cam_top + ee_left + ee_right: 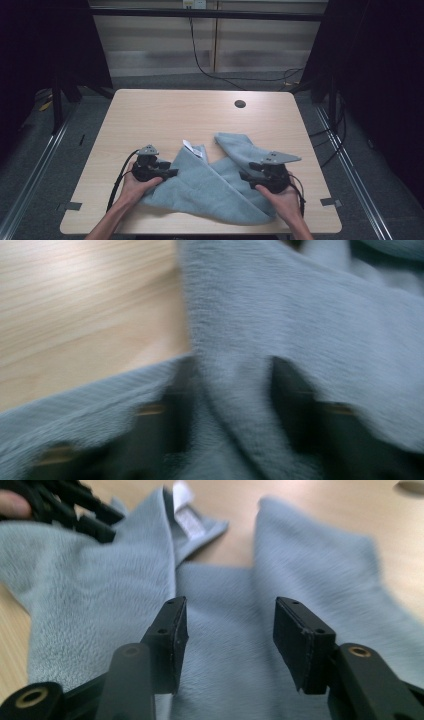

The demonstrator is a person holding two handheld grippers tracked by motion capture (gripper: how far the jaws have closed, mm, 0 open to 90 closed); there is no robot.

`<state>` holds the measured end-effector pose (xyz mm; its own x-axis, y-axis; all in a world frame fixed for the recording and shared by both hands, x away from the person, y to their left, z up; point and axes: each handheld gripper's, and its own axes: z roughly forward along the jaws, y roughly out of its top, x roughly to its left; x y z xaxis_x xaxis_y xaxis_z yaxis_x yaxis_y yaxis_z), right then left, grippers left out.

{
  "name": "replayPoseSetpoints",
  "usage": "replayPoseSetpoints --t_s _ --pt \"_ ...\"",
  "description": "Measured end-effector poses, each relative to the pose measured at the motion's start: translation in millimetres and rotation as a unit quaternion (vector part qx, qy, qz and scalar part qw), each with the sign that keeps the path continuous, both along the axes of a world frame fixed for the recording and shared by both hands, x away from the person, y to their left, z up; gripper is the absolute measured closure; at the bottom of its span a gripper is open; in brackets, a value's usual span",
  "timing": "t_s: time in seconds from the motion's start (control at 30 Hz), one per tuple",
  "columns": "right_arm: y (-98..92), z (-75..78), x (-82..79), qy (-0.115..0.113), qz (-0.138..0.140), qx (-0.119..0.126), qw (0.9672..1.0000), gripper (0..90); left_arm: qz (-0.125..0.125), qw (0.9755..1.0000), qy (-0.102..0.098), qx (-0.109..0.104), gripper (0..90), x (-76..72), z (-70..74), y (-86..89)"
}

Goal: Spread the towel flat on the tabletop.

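Pale wood table (150, 115), dark room around it, cable trailing behind. On its near half lies a grey-blue towel (210, 187), rumpled, two corners flopped inward, a white label (189, 146) showing. Folding looks barely begun: no neat fold yet, edges still to be squared. Left tool (227, 405) has a ridge of cloth between its jaws; grip uncertain through blur. Right tool (227, 630) stands wide, holding nothing, above the towel.

Grey-blue towel (210, 187), crumpled, corners folded, near table edge
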<state>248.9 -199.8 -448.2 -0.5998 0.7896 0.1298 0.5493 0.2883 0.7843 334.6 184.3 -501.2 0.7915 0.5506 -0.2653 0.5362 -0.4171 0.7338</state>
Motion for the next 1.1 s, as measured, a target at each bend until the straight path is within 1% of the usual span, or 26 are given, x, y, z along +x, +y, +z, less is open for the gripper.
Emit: replayPoseSetpoints --t_s 0.03,0.07,0.1,0.13,0.17,0.2,0.23,0.27,0.3,0.33,0.37,0.4,0.43,0.47,0.57,0.67,0.7,0.73,0.8,0.83,0.87,0.93,0.97,1.03,1.07,1.1 --pt "4.6 -7.2 -0.1 0.020 0.003 0.000 0.9998 51.0 0.000 1.0000 -0.003 0.002 77.9 -2.8 1.4 0.2" --pt "11.3 -21.1 -5.1 0.035 0.014 -0.023 0.9990 51.4 -0.003 0.9999 0.007 -0.007 81.9 -7.0 3.1 4.1" --pt "12.7 -27.1 -8.3 0.043 0.012 -0.032 0.9985 51.4 -0.003 0.9999 0.007 -0.007 82.5 -7.0 3.1 4.1" --pt "12.5 -32.9 -11.1 0.052 0.010 -0.044 0.9976 50.9 -0.009 0.9997 0.016 -0.015 82.5 -12.5 4.2 9.8" --pt "12.5 -32.9 -11.1 0.052 0.010 -0.044 0.9976 50.9 -0.009 0.9997 0.016 -0.015 82.5 -12.5 4.2 9.8" --pt "9.0 -45.0 -14.1 0.063 0.007 -0.053 0.9966 48.9 -0.011 0.9996 0.021 -0.013 82.1 -20.4 5.0 14.6" --pt "9.0 -45.0 -14.1 0.063 0.007 -0.053 0.9966 48.9 -0.011 0.9996 0.021 -0.013 81.8 -20.4 5.0 14.6" --pt "6.1 -49.0 -15.2 0.055 0.007 -0.052 0.9971 49.2 -0.013 0.9996 0.020 -0.013 81.8 -24.4 5.4 16.6" --pt "4.6 -51.1 -14.0 0.041 0.008 -0.055 0.9976 49.4 -0.011 0.9996 0.021 -0.018 80.4 -27.1 5.8 18.8" --pt "6.1 -51.2 -11.8 0.032 0.009 -0.073 0.9968 49.4 -0.006 0.9993 0.024 -0.027 79.6 -28.2 6.4 20.3" --pt "6.1 -51.2 -11.8 0.032 0.009 -0.073 0.9968 49.4 -0.004 0.9992 0.021 -0.033 79.6 -28.0 6.9 21.0" --pt "7.4 -51.2 -7.5 0.029 0.008 -0.082 0.9962 49.6 0.000 0.9992 0.016 -0.036 78.3 -27.3 7.8 21.0" --pt "8.2 -51.1 5.9 0.032 -0.001 -0.084 0.9960 50.2 0.005 0.9989 0.016 -0.044 75.2 -24.3 8.4 19.5" --pt "8.2 -51.1 5.9 0.032 -0.001 -0.084 0.9960 50.2 0.005 0.9989 0.016 -0.044 73.4 -24.3 8.4 19.5" --pt "5.7 -52.9 32.9 0.031 -0.019 -0.078 0.9963 50.8 0.011 0.9986 0.016 -0.050 71.3 -18.5 8.4 16.3" --pt "-1.1 -53.4 62.6 0.034 -0.033 -0.078 0.9958 51.1 0.016 0.9977 0.014 -0.064 69.5 -14.9 11.1 16.8" --pt "-6.0 -52.0 80.3 0.043 -0.046 -0.086 0.9944 51.1 0.020 0.9970 0.012 -0.074 66.7 -13.4 13.9 21.0" --pt "-6.0 -52.0 80.3 0.043 -0.046 -0.086 0.9944 51.1 0.020 0.9970 0.012 -0.074 66.3 -13.4 13.9 21.0" --pt "-11.3 -51.0 94.8 0.051 -0.058 -0.090 0.9930 51.0 0.033 0.9965 0.009 -0.076 65.3 -12.7 16.5 27.7" --pt "-16.5 -50.6 105.5 0.056 -0.078 -0.089 0.9914 50.9 0.052 0.9955 0.009 -0.079 63.3 -10.9 17.2 36.7" --pt "-16.5 -50.6 105.5 0.056 -0.078 -0.089 0.9914 50.9 0.052 0.9955 0.009 -0.079 61.8 -10.9 17.2 36.7" --pt "-19.7 -49.9 110.6 0.061 -0.091 -0.089 0.9900 49.9 0.073 0.9943 0.012 -0.077 60.0 -8.2 14.9 45.5" --pt "-20.4 -48.0 110.1 0.064 -0.095 -0.073 0.9907 47.6 0.087 0.9937 0.017 -0.068 58.0 -4.7 10.8 51.9" --pt "-15.9 -40.6 105.1 0.052 -0.097 -0.040 0.9931 48.4 0.092 0.9935 0.019 -0.064 55.2 -2.3 8.9 53.5" --pt "-15.9 -40.6 105.1 0.052 -0.097 -0.040 0.9931 48.4 0.095 0.9935 0.020 -0.060 55.2 0.4 7.0 54.3" --pt "-1.3 -30.2 102.1 0.029 -0.070 -0.026 0.9968 49.9 0.101 0.9934 0.019 -0.052 53.2 2.9 5.2 54.1"
